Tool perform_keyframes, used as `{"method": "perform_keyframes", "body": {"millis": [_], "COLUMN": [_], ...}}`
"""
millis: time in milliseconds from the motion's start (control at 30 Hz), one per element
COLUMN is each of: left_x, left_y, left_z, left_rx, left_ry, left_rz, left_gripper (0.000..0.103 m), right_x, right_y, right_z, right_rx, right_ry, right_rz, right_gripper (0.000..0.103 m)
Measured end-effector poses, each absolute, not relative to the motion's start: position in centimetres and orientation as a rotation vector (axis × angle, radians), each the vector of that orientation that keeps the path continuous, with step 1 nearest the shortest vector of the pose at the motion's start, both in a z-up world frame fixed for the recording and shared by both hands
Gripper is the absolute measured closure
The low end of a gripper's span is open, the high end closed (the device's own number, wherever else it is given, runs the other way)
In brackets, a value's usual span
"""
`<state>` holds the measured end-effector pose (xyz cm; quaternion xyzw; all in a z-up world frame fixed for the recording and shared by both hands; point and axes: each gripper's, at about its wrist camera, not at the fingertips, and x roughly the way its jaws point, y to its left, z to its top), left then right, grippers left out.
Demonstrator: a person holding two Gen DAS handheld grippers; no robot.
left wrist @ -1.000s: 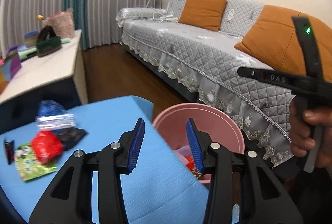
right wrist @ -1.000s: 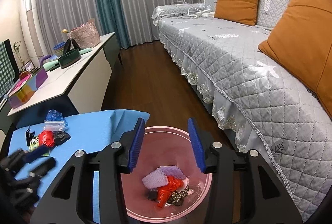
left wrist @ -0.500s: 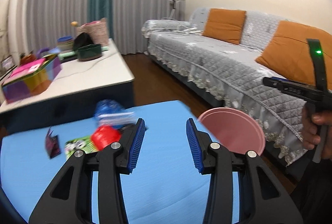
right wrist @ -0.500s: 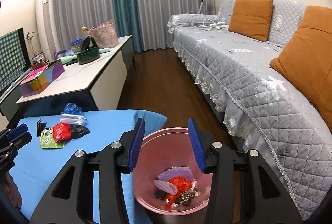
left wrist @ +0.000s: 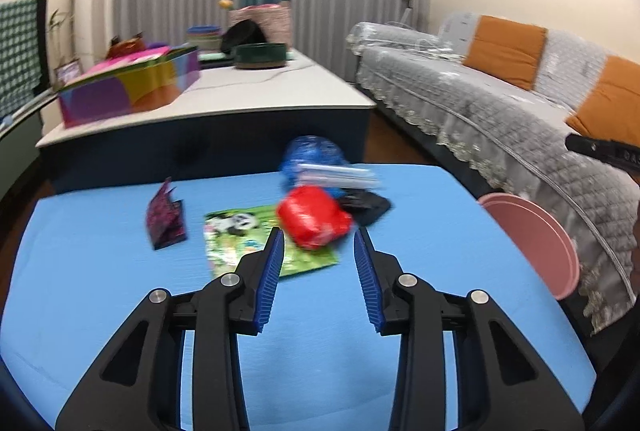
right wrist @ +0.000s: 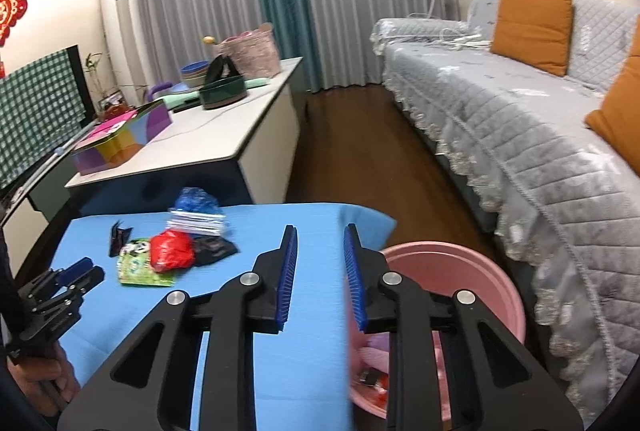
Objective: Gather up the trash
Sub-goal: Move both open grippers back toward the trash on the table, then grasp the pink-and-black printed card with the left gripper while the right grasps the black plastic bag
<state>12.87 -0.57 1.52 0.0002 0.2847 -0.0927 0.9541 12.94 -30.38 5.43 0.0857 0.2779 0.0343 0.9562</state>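
Observation:
Loose trash lies on the blue table [left wrist: 100,291]: a red crumpled wrapper [left wrist: 312,219] on a green panda packet [left wrist: 240,243], a black wrapper [left wrist: 366,205], a blue bag [left wrist: 310,153] and a dark folded wrapper [left wrist: 166,217]. My left gripper [left wrist: 319,236] hovers just short of the red wrapper, its jaws closing with nothing between them. My right gripper [right wrist: 320,231] hangs over the table's right edge beside the pink bin [right wrist: 480,271], jaws closing on nothing. In the right wrist view the left gripper [right wrist: 76,271] sits left of the pile.
The pink bin [left wrist: 532,235] stands off the table's right side and holds earlier trash [right wrist: 372,379]. A grey sofa [right wrist: 520,135] runs along the right. A white counter [left wrist: 240,95] with a colourful box [left wrist: 128,87] stands behind the table.
The left gripper swung from the bin toward the trash pile, which is now close ahead. The right gripper moved left from over the bin to the table's edge, and its jaws narrowed.

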Motion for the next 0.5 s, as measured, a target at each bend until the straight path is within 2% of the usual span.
{"method": "perform_keyframes", "body": {"millis": [367,433,500], "left_x": [16.9,17.6,18.5], "left_y": [5.4,6.1,6.7], "left_z": [0.0,-0.3,-0.6], "left_rx": [-0.065,-0.08,-0.091], "left_ry": [0.586,0.595,0.603], "left_rz": [0.009,0.03,0.048], "left_gripper": [0.067,0.067,0.067], "right_x": [18.4,19.5,20.5], "right_y": [-23.4,-22.4,-21.6], "right_z": [1.7,0.8,0.0], "right_rx": [0.212,0.217,0.225], "right_ry": [0.606,0.624,0.645], "right_rz": [0.183,0.199,0.215], "right_gripper": [0.078,0.076,0.066]}}
